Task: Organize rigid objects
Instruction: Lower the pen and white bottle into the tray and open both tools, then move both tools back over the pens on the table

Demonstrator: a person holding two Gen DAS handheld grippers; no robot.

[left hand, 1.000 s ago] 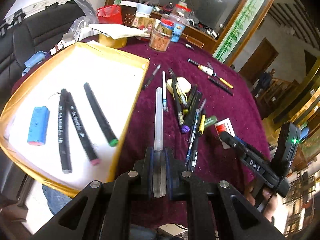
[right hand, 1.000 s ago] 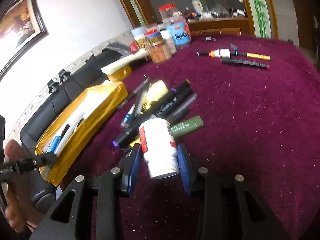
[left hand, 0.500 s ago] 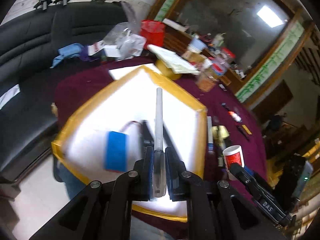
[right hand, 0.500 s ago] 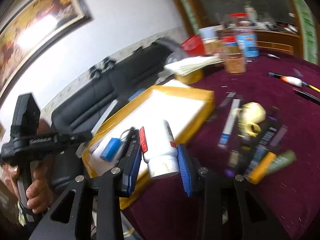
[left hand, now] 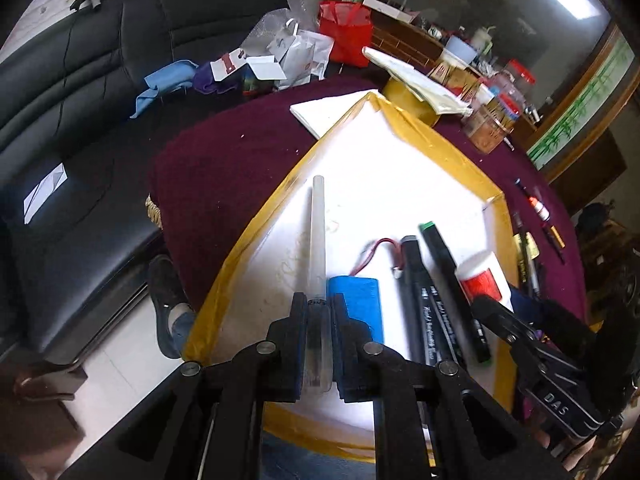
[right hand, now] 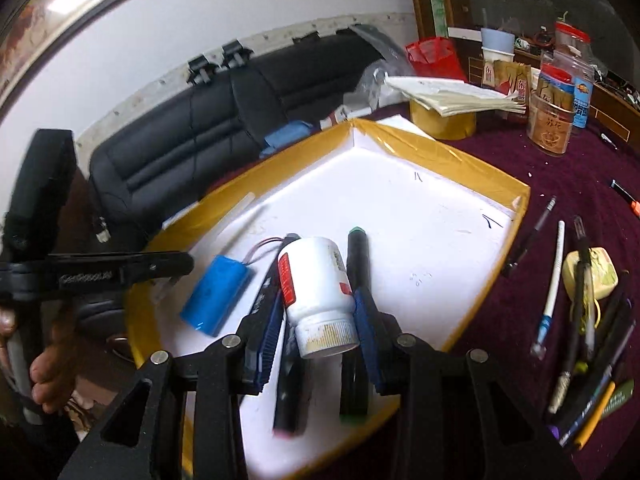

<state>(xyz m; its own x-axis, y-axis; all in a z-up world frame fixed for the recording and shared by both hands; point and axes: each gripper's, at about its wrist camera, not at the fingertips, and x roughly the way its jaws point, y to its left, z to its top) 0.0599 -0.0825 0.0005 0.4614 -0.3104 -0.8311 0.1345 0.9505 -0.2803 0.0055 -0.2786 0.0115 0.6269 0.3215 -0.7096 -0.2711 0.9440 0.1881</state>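
Note:
My left gripper is shut on a clear pen and holds it over the left part of the white tray with a yellow rim. My right gripper is shut on a white bottle with a red label, held over the same tray. In the tray lie a blue battery pack and black markers. The bottle also shows in the left wrist view.
Several loose pens and a pale yellow object lie on the maroon tablecloth right of the tray. Jars, a yellow tape roll under papers and a red bag stand at the back. A black sofa is on the left.
Both grippers swung left from the pen pile to above the tray, carrying the pen and the bottle. Both have come lower over the tray.

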